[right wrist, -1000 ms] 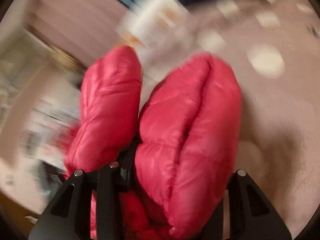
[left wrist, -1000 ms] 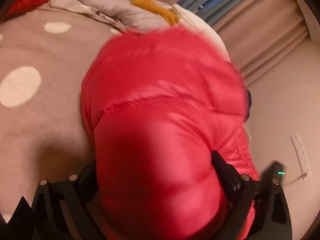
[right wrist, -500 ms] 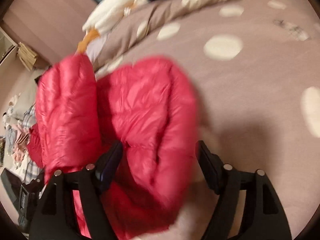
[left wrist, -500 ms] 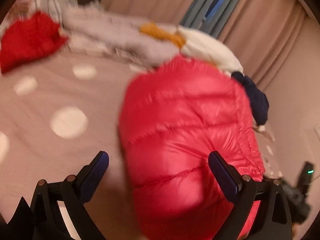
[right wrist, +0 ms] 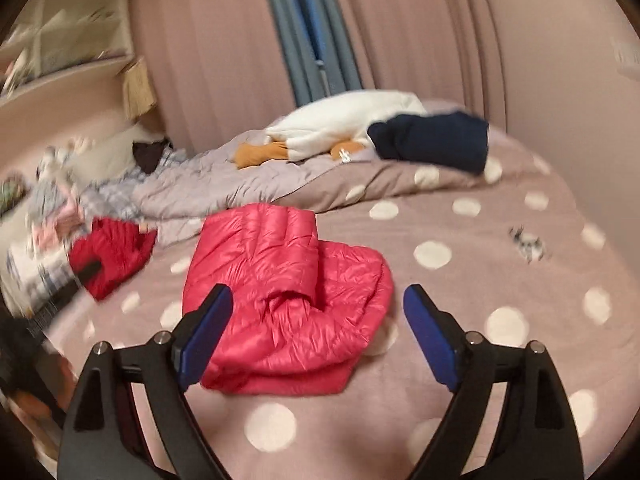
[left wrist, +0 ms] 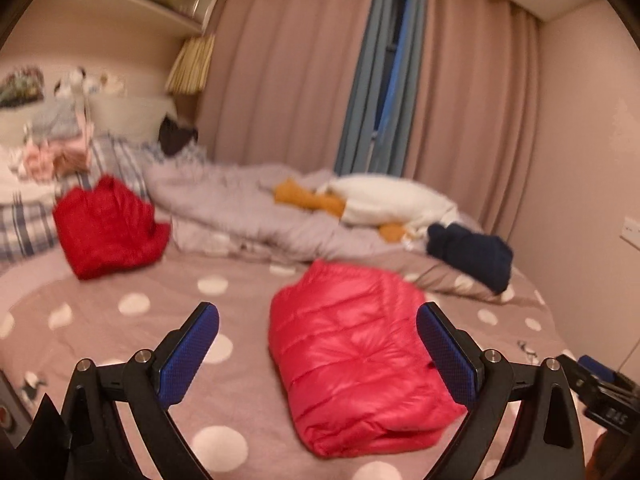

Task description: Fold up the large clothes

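A pink-red puffer jacket (left wrist: 360, 360) lies folded in a compact bundle on the dotted bedspread (left wrist: 120, 320); it also shows in the right wrist view (right wrist: 288, 296). My left gripper (left wrist: 318, 354) is open and empty, raised above and in front of the jacket. My right gripper (right wrist: 318, 334) is open and empty too, held back from the jacket. Neither touches the jacket.
A darker red garment (left wrist: 104, 228) lies at the back left. A grey duvet (left wrist: 240, 204), a white and orange plush (left wrist: 384, 200) and a folded navy garment (left wrist: 472, 252) lie along the far side. Curtains (left wrist: 460, 100) hang behind. Folded clothes (left wrist: 48, 148) pile at the far left.
Both grippers opened, let go of the jacket and pulled up and back. The jacket now rests folded on the bed.
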`<state>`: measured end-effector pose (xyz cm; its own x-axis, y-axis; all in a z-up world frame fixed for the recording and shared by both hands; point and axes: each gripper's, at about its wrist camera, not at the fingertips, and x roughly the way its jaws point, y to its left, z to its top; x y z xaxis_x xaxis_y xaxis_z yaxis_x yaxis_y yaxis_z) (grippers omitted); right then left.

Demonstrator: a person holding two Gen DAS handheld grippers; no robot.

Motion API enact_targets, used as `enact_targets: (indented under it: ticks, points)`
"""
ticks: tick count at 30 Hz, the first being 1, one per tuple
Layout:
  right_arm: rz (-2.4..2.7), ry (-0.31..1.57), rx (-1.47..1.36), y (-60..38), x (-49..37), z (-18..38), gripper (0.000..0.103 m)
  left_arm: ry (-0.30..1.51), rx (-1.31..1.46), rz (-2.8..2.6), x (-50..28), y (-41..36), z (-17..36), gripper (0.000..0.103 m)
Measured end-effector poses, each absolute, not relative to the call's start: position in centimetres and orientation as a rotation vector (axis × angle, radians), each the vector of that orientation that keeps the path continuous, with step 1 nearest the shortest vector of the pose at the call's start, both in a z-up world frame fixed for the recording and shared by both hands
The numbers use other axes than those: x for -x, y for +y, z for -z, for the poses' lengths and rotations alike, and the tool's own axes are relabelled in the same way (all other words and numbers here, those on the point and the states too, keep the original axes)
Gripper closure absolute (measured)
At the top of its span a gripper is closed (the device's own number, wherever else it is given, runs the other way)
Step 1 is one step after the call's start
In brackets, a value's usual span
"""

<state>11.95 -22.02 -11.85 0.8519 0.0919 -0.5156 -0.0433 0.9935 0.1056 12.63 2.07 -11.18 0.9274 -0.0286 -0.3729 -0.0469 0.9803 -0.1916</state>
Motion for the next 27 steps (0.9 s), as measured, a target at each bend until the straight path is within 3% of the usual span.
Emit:
enact_targets:
  ticks: [2, 6, 27]
  points:
    - [-0.038, 0.515, -0.076, -22.2, -10.8, 10.9, 0.014, 0.339, 0.170, -0.022, -11.2, 1.8, 10.3, 0.004]
    - [-0.052, 0.441, -0.057, -22.3, -7.6, 9.2, 0.000, 0.300, 0.141, -0.030, -10.4, 1.8, 10.0, 0.001]
    - [0.032, 0.438, 0.054, -19.6, -5.0, 8.2, 0.000, 0.385, 0.148, 0.011, -9.6, 1.5, 10.5, 0.001]
